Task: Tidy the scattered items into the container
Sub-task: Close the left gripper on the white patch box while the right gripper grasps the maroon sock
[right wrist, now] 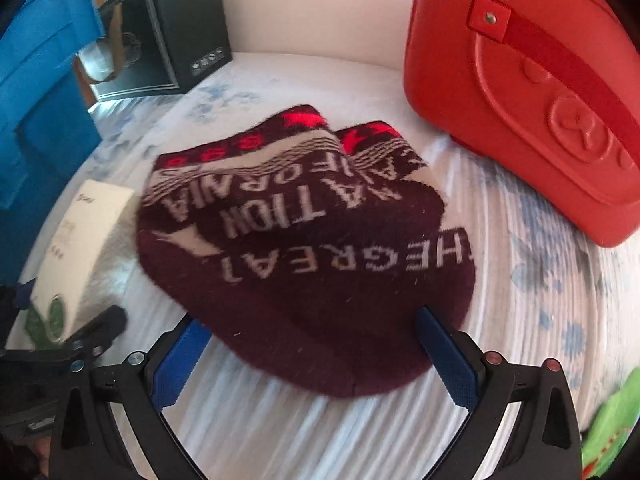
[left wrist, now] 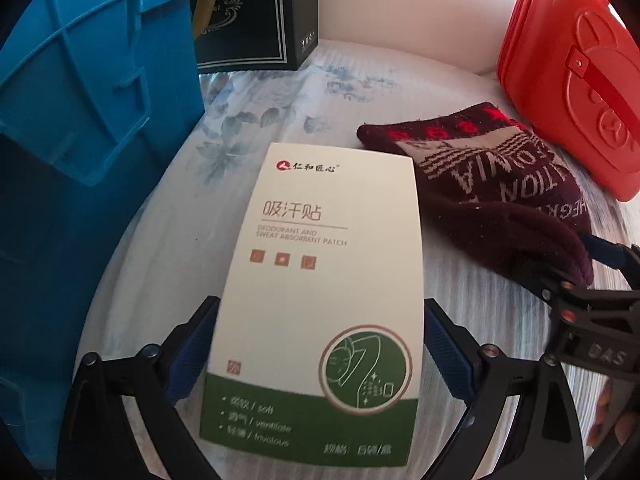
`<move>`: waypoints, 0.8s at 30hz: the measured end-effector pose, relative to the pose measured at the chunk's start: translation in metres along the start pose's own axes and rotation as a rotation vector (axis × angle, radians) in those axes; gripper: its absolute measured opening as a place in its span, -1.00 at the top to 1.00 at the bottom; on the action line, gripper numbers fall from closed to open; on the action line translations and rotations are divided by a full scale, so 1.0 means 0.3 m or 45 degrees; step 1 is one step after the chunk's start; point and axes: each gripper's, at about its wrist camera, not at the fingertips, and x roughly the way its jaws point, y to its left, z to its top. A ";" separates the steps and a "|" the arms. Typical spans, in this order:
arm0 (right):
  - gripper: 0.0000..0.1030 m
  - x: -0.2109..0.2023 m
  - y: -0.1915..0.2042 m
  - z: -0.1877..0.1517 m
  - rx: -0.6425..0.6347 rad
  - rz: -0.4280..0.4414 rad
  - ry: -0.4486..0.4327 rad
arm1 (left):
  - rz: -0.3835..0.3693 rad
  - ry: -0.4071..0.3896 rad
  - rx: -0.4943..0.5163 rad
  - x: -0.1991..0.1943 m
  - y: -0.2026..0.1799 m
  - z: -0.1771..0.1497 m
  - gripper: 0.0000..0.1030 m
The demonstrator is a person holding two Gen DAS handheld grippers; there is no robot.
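Flat on a floral, ribbed bedsheet [left wrist: 168,240]: white-and-green cardboard patch box [left wrist: 320,300], long axis running from 6 to 12 o'clock in the left wrist view, logo end pointing away toward a black gift box [left wrist: 256,12]. Gripped at its near end between the blue ribbed pads of the left claw [left wrist: 320,356], clenched on both long edges. Just beside it at 2 o'clock, a soft maroon knit beanie [right wrist: 304,248], lettering upside down, cuff end away, crown nearest the right claw [right wrist: 316,364], spread wide around that crown. Hard blue plastic bin [left wrist: 80,120] at 9 o'clock; glossy red moulded case [right wrist: 520,100] at 2 o'clock.
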 end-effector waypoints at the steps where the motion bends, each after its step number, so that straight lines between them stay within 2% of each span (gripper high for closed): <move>1: -1.00 0.002 0.000 0.001 -0.007 0.000 -0.025 | 0.004 -0.015 -0.004 -0.001 -0.002 -0.003 -0.90; 6: -1.00 0.004 -0.013 -0.008 0.028 0.006 -0.106 | 0.006 -0.040 -0.010 -0.002 -0.004 -0.010 -0.91; 9: -0.98 -0.007 -0.010 0.010 -0.008 0.001 -0.043 | 0.004 -0.039 -0.006 0.001 -0.006 -0.006 -0.91; 10: -0.98 -0.026 -0.012 0.013 -0.003 -0.011 -0.063 | 0.003 -0.039 -0.003 0.001 -0.007 -0.006 -0.91; 13: -0.99 -0.096 0.012 0.022 -0.064 -0.081 -0.219 | 0.004 -0.039 -0.005 0.001 -0.011 -0.004 -0.91; 15: -0.99 -0.063 0.041 0.038 -0.138 -0.077 -0.182 | 0.007 -0.045 0.000 0.004 -0.022 0.001 -0.91; 17: -0.99 -0.002 0.054 0.052 -0.157 -0.051 -0.117 | -0.011 -0.055 0.008 0.006 -0.037 0.011 -0.80; 20: -0.97 0.018 0.007 0.054 -0.029 0.043 -0.143 | 0.000 -0.088 0.021 -0.001 -0.057 0.018 -0.51; 21: -0.83 0.015 -0.002 0.056 -0.014 0.042 -0.150 | 0.006 -0.092 0.023 -0.002 -0.061 0.018 -0.50; 23: -0.41 -0.007 0.011 0.054 -0.017 0.060 -0.158 | 0.012 -0.107 0.030 -0.007 -0.065 0.011 -0.49; 24: 0.06 -0.022 0.024 0.052 -0.015 0.080 -0.159 | 0.015 -0.110 0.037 -0.012 -0.068 0.006 -0.49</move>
